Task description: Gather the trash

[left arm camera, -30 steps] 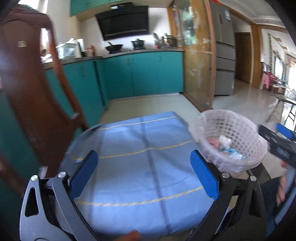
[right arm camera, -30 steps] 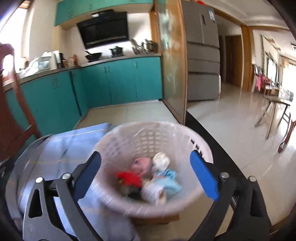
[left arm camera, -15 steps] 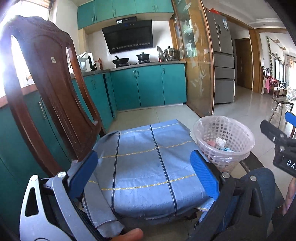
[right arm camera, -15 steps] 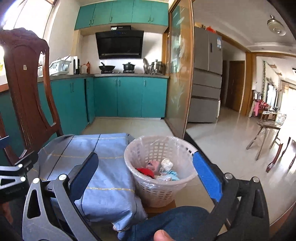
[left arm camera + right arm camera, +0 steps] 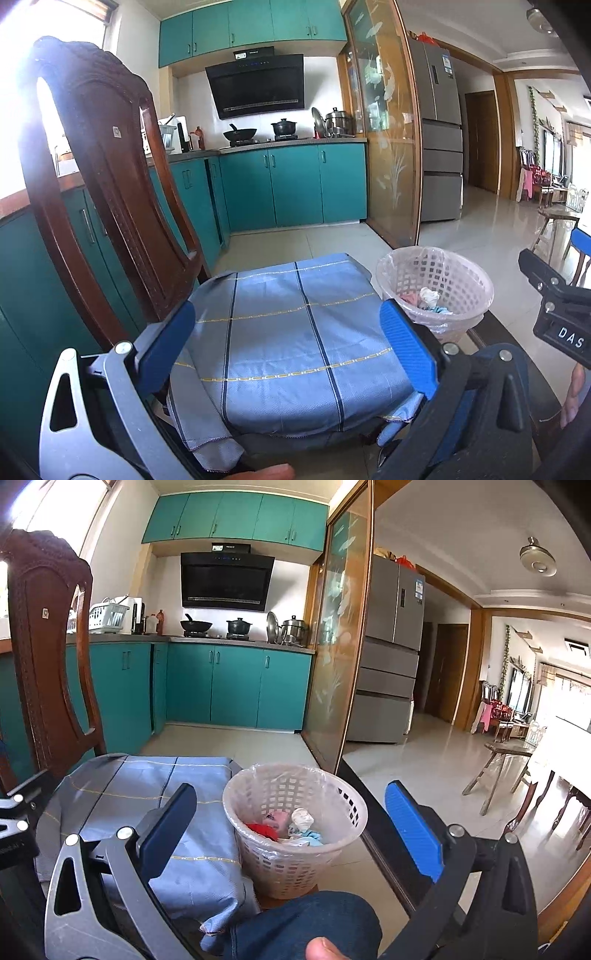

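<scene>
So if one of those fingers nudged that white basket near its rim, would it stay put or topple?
The white basket would probably slide or tip easily: it looks like thin plastic lattice, so likely light. Only a few crumpled scraps lie at its bottom, adding little weight. It is also narrower at the base than at the rim, so a push up high may well topple it.

The basket [image 5: 295, 849] is made of white plastic lattice, lined with thin, translucent film. The seat is covered by a blue woven cloth [image 5: 295, 332], matt and finely textured. The chair back [image 5: 110, 177] is carved from dark, glossy wood. The floor tiles [image 5: 424, 768] are polished to a shine.
</scene>
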Tool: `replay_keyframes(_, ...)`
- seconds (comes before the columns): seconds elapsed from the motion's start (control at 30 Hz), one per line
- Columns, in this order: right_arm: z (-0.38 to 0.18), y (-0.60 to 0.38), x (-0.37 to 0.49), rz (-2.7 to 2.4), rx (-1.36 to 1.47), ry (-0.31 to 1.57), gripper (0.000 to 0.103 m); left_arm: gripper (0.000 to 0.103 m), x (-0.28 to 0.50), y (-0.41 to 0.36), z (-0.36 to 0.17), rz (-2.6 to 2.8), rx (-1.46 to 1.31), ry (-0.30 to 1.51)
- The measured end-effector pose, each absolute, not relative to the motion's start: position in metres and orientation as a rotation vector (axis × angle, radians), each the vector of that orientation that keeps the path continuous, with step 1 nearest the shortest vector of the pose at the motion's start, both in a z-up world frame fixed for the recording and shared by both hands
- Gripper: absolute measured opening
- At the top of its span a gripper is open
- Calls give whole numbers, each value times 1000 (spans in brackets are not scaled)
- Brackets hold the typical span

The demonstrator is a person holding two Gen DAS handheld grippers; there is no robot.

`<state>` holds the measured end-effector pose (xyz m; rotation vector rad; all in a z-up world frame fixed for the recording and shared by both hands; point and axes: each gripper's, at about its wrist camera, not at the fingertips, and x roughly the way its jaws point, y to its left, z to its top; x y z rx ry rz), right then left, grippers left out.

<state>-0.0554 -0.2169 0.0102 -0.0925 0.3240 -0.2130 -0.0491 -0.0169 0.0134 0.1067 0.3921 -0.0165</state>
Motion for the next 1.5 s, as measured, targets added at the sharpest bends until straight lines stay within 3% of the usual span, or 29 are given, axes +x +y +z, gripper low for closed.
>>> replay_keyframes(1.5,7,-208,-48,-212,-127,347,100,100,-41,-11,11,-15,86,421)
